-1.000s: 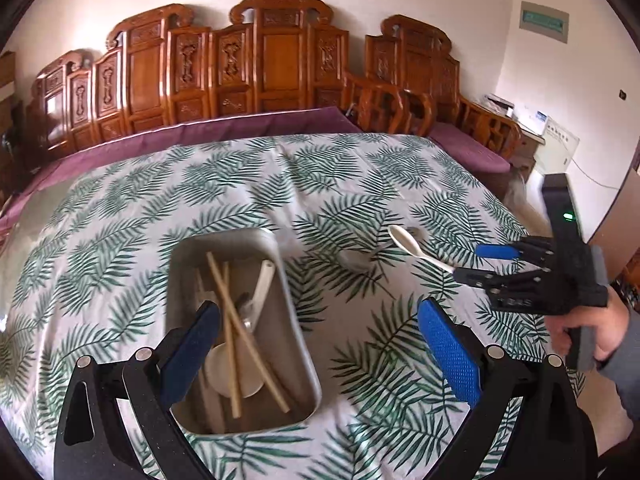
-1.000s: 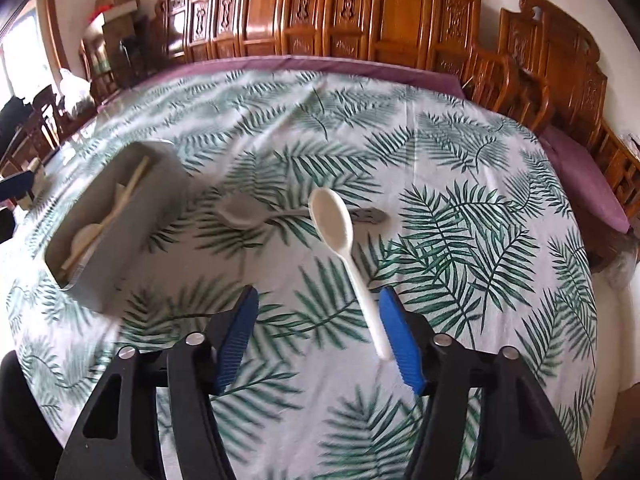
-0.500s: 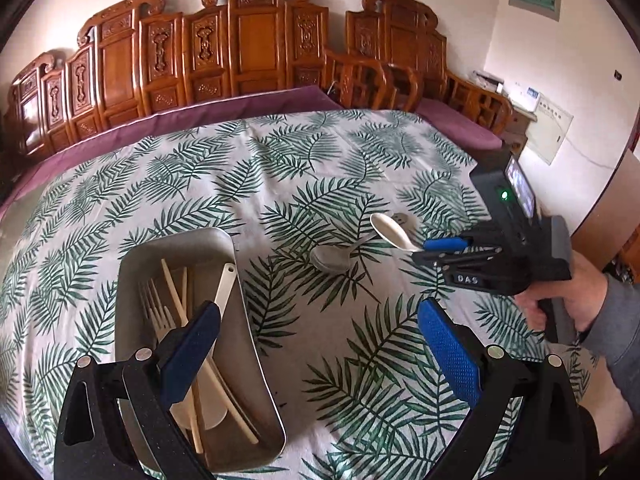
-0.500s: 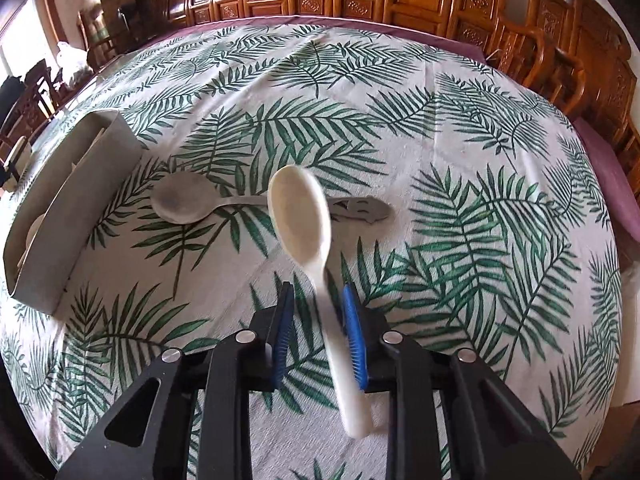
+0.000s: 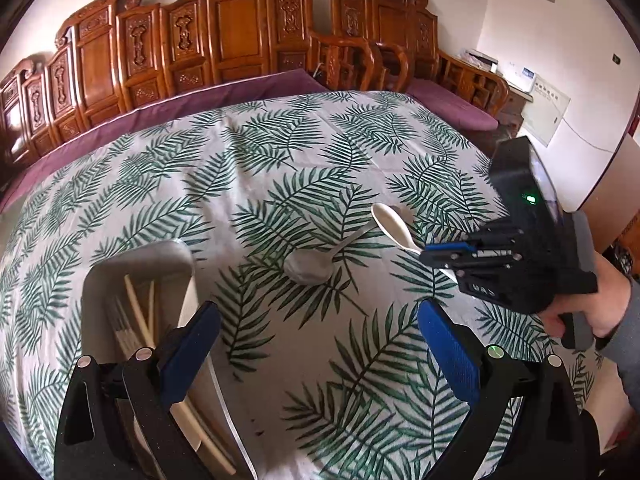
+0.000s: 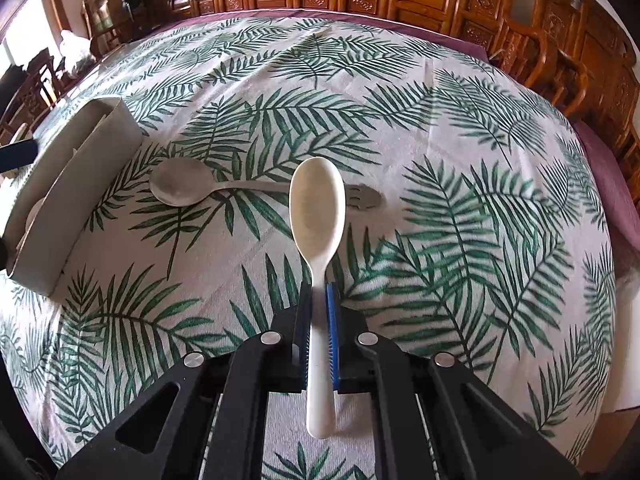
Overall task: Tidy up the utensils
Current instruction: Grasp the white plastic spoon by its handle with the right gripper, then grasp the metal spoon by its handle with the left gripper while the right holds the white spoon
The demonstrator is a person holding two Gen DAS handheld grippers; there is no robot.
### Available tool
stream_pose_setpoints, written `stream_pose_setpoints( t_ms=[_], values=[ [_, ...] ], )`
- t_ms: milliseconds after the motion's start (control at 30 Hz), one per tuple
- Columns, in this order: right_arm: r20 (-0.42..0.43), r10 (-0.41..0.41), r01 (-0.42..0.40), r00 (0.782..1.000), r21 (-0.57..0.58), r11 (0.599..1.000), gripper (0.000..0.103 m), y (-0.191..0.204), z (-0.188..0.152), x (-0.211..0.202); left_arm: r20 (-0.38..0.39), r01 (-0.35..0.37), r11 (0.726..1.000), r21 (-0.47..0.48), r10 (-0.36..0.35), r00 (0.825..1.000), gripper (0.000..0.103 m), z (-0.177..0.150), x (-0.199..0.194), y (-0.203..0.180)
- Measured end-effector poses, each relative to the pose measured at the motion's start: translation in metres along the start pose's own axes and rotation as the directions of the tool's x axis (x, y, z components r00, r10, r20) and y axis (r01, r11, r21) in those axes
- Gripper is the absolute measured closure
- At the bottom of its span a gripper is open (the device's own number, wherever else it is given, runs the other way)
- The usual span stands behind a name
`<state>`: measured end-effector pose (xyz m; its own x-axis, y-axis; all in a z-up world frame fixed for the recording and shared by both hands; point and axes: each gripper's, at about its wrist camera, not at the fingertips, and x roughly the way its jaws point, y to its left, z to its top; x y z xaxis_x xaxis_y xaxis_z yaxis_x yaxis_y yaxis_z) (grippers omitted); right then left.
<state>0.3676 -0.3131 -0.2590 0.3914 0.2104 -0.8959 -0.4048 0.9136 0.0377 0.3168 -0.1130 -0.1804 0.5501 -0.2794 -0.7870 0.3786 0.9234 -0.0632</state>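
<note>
My right gripper (image 6: 318,292) is shut on the handle of a white plastic spoon (image 6: 317,212), bowl pointing forward above the tablecloth; it also shows in the left wrist view (image 5: 392,226), with the right gripper (image 5: 430,255) at the right. A metal spoon (image 6: 180,187) lies on the cloth just beyond, also in the left wrist view (image 5: 310,269). A grey metal tray (image 5: 176,258) at the left holds chopsticks, a fork and a pale spoon; it shows in the right wrist view (image 6: 72,196) too. My left gripper (image 5: 316,340) is open and empty beside the tray.
The round table (image 5: 280,152) has a palm-leaf cloth. Carved wooden chairs (image 5: 240,36) ring its far side. The table edge drops off at the right (image 6: 600,280).
My right gripper closed on the white spoon's handle and lifted it off the cloth. The left gripper drifted right, so the tray sits further left in its view.
</note>
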Motion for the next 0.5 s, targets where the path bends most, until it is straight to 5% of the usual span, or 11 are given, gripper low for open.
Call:
stream_pose_setpoints(
  t_ms=[367, 500],
  values=[
    [0.051, 0.028, -0.030, 0.998, 0.044, 0.999, 0.094, -0.015, -0.024, -0.025, -0.125, -0.009, 0.992, 0.123, 0.025, 0.992, 0.036, 0.032, 0.065, -0.023],
    [0.050, 0.030, -0.033, 0.998, 0.054, 0.998, 0.094, -0.019, -0.035, -0.026, -0.193, 0.031, 0.989, 0.145, -0.002, 0.981, 0.038, 0.042, 0.087, -0.025]
  ],
)
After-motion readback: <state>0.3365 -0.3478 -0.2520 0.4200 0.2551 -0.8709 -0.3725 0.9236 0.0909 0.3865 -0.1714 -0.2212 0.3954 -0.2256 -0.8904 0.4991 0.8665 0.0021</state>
